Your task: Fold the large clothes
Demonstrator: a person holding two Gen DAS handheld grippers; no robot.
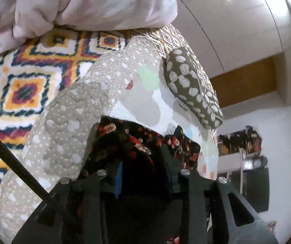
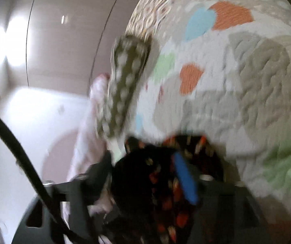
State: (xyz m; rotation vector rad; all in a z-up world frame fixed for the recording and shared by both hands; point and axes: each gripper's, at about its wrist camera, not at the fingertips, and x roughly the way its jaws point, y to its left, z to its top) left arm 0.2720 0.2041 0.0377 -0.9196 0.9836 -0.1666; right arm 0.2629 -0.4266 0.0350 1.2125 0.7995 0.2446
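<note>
Garment: black floral cloth (image 1: 137,142), bunched over the quilt (image 1: 68,126)
Left tongs (image 1: 134,148): clenched on the black floral cloth
Right tongs (image 2: 159,162): blurred, apparently clamped on the same cloth
Quilt: pale, patchwork, on the bed
Cushion (image 1: 192,89): olive, spotted, beyond the quilt's edge

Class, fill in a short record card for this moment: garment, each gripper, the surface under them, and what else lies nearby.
garment: black floral garment, bunched between both grippers
left gripper: shut on the garment
right gripper: shut on the garment; view blurred
surface: quilted bedspread with coloured patches
nearby: olive spotted pillow, pale pink bedding, patterned blanket
</note>
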